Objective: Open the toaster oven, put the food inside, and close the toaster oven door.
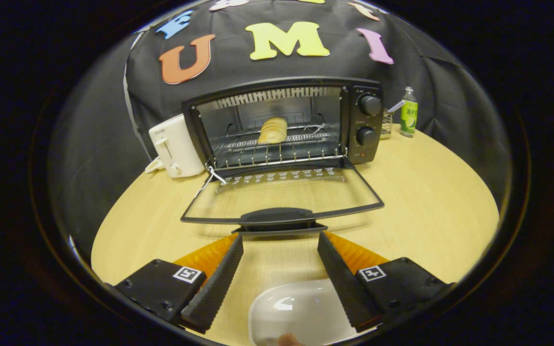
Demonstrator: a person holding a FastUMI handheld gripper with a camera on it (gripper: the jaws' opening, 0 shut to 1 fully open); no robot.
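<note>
Two fingers: my gripper (280, 240) has its ribbed fingers (219, 281) spread wide apart with nothing held; bare tabletop lies between them.
Toaster oven: the toaster oven (286, 122) is a dark boxy metal case standing on the table beyond my fingers, its open mouth facing me.
Door: the oven door (282, 194) hangs fully down, lying nearly flat and reaching toward me; it is a clear glass pane in a thin dark frame, and the wood shows through it.
Handle: a wide, dark, rounded door handle (277, 215) runs across the door's near edge, just ahead of my fingertips and apart from them.
Rack: a shiny wire rack (277, 149) of thin parallel bars spans the inside.
Food: the food (273, 130) is a pale yellow ridged roll sitting on the rack inside the oven; its long axis runs front to back, one end pointing at me.
Knobs: two round black knobs (369, 105) sit one above the other on the right-hand panel.
Table: the table (431, 206) is light wood, smooth, with a curved edge.
Dish: a glossy white rounded dish (301, 307) rests on the table close beneath my fingers.
Toaster: a cream plastic toaster (176, 146) stands touching the oven's left side.
Bottle: a green-labelled bottle (408, 113) stands upright to the oven's right.
</note>
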